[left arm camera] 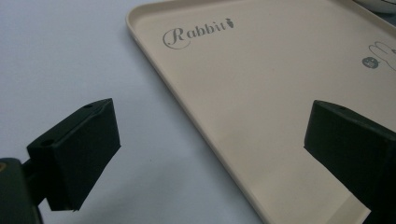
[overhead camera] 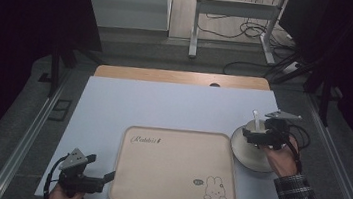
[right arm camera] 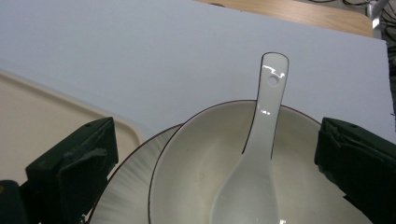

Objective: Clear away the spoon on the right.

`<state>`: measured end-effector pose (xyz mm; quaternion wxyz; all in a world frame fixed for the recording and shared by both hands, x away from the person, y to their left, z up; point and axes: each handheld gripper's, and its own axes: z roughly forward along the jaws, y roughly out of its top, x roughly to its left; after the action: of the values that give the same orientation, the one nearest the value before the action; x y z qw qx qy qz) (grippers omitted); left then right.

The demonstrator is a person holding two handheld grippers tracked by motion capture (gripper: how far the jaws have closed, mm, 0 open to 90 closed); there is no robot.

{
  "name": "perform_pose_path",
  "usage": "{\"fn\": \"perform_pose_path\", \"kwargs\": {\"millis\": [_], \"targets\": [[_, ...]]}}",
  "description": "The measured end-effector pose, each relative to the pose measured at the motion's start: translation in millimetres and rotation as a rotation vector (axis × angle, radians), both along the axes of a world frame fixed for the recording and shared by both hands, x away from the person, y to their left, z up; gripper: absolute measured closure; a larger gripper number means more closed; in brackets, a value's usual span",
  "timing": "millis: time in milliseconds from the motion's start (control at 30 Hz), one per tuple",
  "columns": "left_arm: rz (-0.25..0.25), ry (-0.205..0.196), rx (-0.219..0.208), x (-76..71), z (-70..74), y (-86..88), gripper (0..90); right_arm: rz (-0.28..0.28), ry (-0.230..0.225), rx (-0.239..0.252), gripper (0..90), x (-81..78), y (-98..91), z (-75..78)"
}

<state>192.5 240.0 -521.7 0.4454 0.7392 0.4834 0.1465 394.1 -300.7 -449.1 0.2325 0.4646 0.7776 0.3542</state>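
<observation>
Bowl cut off by the bottom edge of the right gripper view, its near rim hidden behind the black jaws; plate beneath it showing as a left sliver, the rest covered by the bowl; spoon scoop running out of the bottom edge; in the high view, bowl and plate largely hidden behind the right gripper; tray cropped at the right and bottom in the left gripper view, rabbit drawing sliced by the right edge; small round mark beside the rabbit too small to read; left hand cut by the bottom edge.
</observation>
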Motion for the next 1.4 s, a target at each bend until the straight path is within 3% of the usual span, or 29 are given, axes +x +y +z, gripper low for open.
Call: {"fn": "perform_pose_path", "kwargs": {"millis": [133, 300, 667, 867, 1067, 1133, 1200, 1400], "targets": [[0.0, 0.001, 0.0, 0.2, -0.1, -0.1, 3.0, -0.01, 0.022, 0.009, 0.0, 8.3, 0.3, -1.0], [-0.001, 0.001, 0.0, 0.2, -0.1, -0.2, 3.1, -0.016, 0.038, -0.023, 3.2, 17.8, 0.4, -1.9], [-0.002, 0.001, -0.001, 0.2, -0.1, -0.1, 3.1, -0.074, 0.044, -0.049, 31.2, 40.0, -1.8, 4.1], [-0.002, 0.002, 0.001, 0.1, -0.1, -0.3, 3.1, -0.074, 0.054, -0.072, 48.9, 51.5, -0.1, 5.3], [-0.004, 0.001, 0.001, 0.1, 0.0, -0.2, 3.1, -0.067, 0.096, -0.078, 65.7, 61.7, 1.0, -1.0], [-0.003, 0.001, 0.001, 0.1, -0.1, -0.2, 3.1, -0.065, 0.109, -0.059, 72.3, 62.5, 0.2, -1.5], [-0.004, 0.001, 0.001, 0.1, -0.1, -0.2, 3.1, -0.072, 0.128, -0.038, 73.8, 62.7, -0.1, -0.2], [-0.004, 0.0, 0.003, 0.1, -0.1, -0.4, 3.1, -0.051, 0.141, -0.039, 74.4, 56.9, 1.7, 9.9]]}}
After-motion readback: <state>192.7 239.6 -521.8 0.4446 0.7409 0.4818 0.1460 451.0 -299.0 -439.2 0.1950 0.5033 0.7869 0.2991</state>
